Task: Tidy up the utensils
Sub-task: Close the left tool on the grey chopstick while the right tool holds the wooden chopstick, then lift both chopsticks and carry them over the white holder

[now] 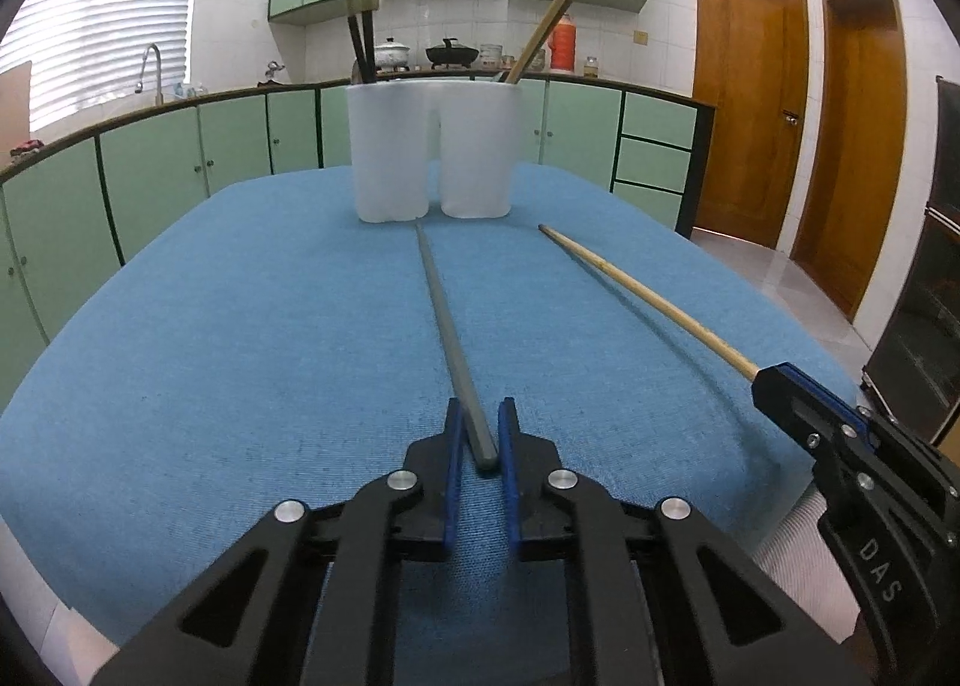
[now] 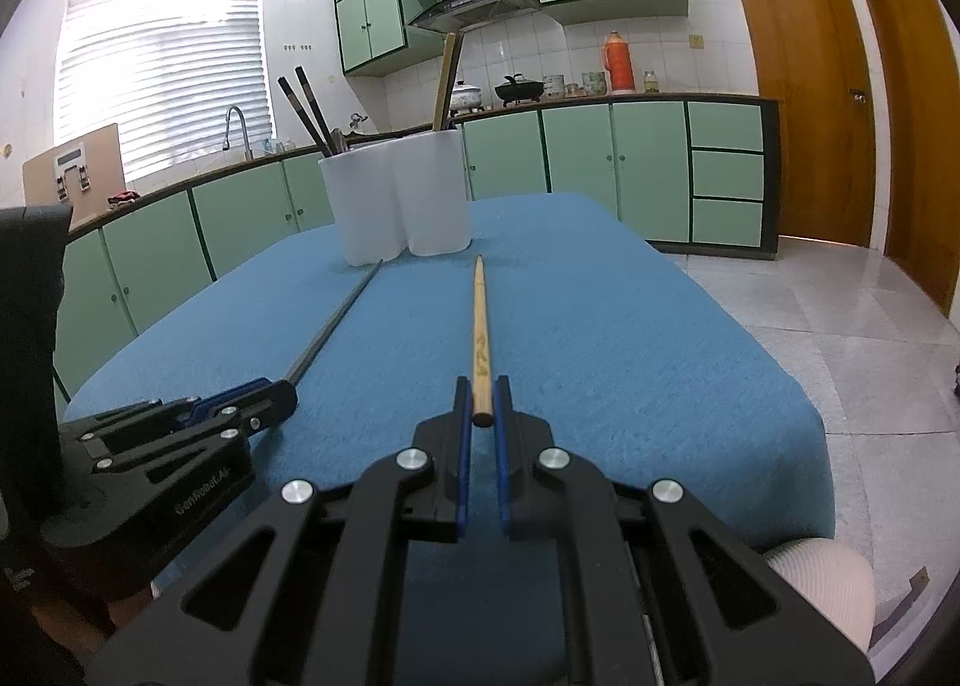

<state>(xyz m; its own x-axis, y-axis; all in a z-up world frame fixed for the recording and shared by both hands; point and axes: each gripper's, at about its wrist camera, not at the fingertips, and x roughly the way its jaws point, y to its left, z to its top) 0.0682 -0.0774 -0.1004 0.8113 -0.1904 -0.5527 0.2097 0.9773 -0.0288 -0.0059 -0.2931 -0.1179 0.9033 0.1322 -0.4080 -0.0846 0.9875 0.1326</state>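
a kitchen table under a blue cloth (image 1: 240, 326), seen along two hand-held grippers. the left gripper (image 1: 480, 416) has its jaws pressed in on the near end of a grey chopstick (image 1: 444, 320), its blue pads (image 1: 454, 434) against either side of the stick. the stick runs straight ahead from the jaws along the cloth, its far tip ending just short of a white holder (image 1: 432, 158), at the seam between the holder's two compartments.

the right gripper (image 2: 483, 404) pinches the near end of a wooden chopstick (image 2: 480, 320), which likewise points ahead from the jaws toward the holder and stops short of it, tip toward the right compartment. in the left wrist view that gripper shows at the lower right, the wooden stick reaching out of it at a slant; whether the stick rests on the cloth or sits just above it cannot be told.

beyond both pairs of jaws the holder stands upright on the far part of the cloth. a pair of dark chopsticks (image 1: 360, 32) leans out of its left compartment, and wooden ones (image 1: 537, 38) out of its right. the two gripped sticks lie side by side, apart, the grey one to the left of the wooden one.

behind the table run green cabinets (image 1: 240, 140), a counter with pots, and two wooden doors (image 1: 750, 98) to the right.
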